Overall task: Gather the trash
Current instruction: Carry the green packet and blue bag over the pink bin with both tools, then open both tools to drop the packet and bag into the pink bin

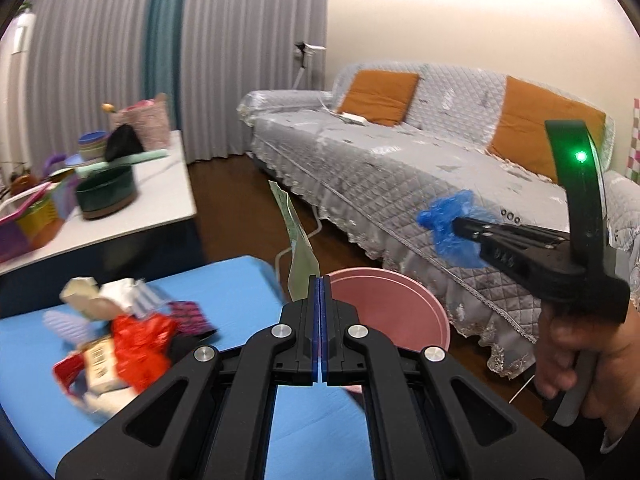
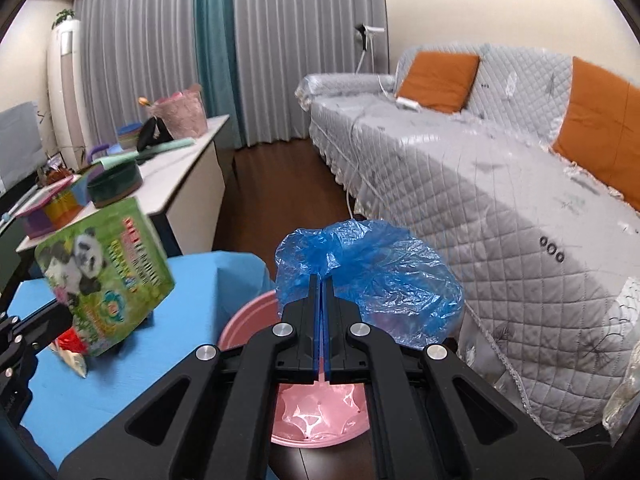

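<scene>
My left gripper (image 1: 321,281) is shut on a flat green snack packet (image 1: 301,246), seen edge-on above the near rim of the pink bin (image 1: 416,304). The right wrist view shows the same packet (image 2: 105,270), with its panda print, held over the blue table (image 2: 188,320) by the left gripper (image 2: 66,314). My right gripper (image 2: 321,280) is shut on a crumpled blue plastic bag (image 2: 376,280) over the pink bin (image 2: 248,320), which looks empty. It also shows at the right as the right gripper (image 1: 456,225) with the bag (image 1: 450,230). A trash pile (image 1: 120,336) of wrappers lies on the blue table (image 1: 224,292).
A grey quilted sofa (image 1: 400,184) with orange cushions runs along the right, close behind the bin. A white side table (image 1: 160,204) with bowls and baskets stands at the left. Dark wood floor (image 2: 288,184) lies between them, with a white cable on it. A hand (image 1: 580,356) grips the right tool.
</scene>
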A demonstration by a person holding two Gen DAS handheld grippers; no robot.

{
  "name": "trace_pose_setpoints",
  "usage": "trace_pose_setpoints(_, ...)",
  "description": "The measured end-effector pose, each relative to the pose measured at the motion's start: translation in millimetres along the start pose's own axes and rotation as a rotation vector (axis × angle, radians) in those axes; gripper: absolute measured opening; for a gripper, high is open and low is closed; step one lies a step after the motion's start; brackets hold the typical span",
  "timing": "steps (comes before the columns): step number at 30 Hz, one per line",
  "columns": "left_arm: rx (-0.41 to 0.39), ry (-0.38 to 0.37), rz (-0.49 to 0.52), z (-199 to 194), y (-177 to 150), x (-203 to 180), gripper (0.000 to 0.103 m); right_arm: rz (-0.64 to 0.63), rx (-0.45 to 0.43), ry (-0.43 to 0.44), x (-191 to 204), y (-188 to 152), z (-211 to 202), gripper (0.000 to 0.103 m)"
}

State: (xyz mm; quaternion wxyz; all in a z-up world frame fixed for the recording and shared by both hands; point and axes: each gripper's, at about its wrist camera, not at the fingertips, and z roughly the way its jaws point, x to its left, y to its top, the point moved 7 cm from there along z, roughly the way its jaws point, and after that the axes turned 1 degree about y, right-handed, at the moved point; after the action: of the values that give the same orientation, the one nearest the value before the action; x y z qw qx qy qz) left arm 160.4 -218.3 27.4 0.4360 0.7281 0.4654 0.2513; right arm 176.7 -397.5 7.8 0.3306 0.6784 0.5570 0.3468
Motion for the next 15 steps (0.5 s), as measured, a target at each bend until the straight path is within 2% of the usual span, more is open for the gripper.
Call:
trace_pose_setpoints(8, 0.081, -0.057, 0.005, 56, -15, -12, 0.000, 0.007, 0.053, 0.004, -4, -10, 30, 0.001)
trace_pose_setpoints(15, 0.142, -0.090, 0.013, 88, -23, -21, 0.000, 0.017, 0.084, -0.003, -7, -17, 45, 0.001)
